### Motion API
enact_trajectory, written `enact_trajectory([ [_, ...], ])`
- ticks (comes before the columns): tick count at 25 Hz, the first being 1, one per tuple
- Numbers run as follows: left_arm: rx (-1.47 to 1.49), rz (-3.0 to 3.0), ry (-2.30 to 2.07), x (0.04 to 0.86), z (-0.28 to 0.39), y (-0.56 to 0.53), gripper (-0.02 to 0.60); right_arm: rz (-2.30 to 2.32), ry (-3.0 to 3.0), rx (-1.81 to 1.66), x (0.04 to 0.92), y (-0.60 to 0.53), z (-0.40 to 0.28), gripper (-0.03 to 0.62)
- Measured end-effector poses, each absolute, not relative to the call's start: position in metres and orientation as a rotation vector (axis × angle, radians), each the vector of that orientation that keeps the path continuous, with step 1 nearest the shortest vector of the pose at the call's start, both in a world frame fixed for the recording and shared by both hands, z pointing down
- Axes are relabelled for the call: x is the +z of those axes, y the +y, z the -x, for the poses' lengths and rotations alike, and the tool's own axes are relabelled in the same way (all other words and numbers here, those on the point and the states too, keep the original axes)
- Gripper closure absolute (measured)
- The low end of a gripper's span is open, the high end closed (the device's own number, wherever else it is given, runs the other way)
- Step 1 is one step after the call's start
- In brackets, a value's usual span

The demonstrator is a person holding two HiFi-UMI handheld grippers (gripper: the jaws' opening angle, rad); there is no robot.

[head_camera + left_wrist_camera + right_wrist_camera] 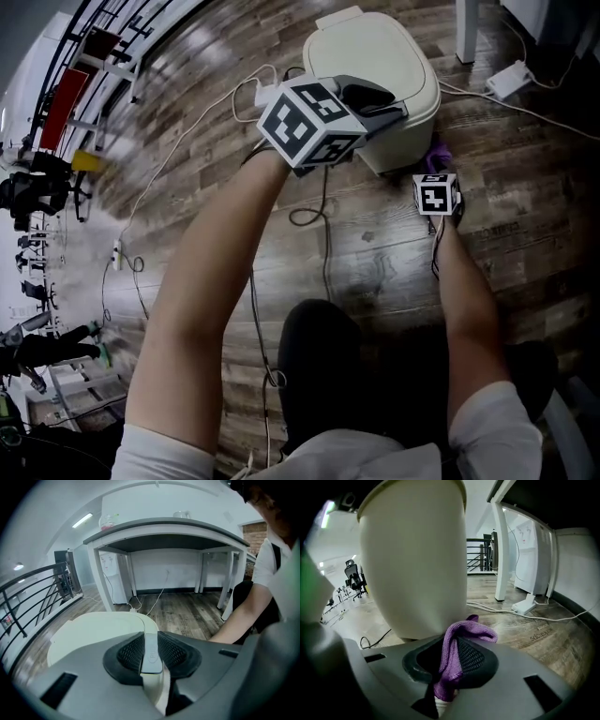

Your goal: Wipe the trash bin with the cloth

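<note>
A cream trash bin (375,56) with its lid down stands on the wood floor. My left gripper (389,105) reaches over the bin's near top edge. In the left gripper view it (151,651) is shut on the thin front lip of the lid (93,634). My right gripper (437,167) is low at the bin's near right side, shut on a purple cloth (438,150). In the right gripper view the cloth (459,644) bunches out between the pads, its tip close against the bottom of the bin's wall (417,559). I cannot tell whether the two touch.
A white power adapter (509,80) and its cable lie on the floor right of the bin. Thin cables (309,216) loop near my knees. A white table leg (501,550) stands beyond the bin, and a black railing (94,37) runs at the far left.
</note>
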State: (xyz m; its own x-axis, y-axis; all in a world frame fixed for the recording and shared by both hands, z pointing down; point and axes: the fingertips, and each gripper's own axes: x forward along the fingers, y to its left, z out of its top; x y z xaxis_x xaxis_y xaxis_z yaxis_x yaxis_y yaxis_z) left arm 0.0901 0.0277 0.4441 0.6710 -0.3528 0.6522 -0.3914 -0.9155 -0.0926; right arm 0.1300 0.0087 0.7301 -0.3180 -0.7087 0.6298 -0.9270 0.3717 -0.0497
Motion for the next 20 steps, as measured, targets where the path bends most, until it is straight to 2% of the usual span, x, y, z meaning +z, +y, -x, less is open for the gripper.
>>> enact_trajectory([
  [20, 1.083, -2.815, -0.647, 0.445, -0.089, 0.028, 0.497, -0.956, -2.235, 0.326, 0.741, 0.068, -0.020, 0.520],
])
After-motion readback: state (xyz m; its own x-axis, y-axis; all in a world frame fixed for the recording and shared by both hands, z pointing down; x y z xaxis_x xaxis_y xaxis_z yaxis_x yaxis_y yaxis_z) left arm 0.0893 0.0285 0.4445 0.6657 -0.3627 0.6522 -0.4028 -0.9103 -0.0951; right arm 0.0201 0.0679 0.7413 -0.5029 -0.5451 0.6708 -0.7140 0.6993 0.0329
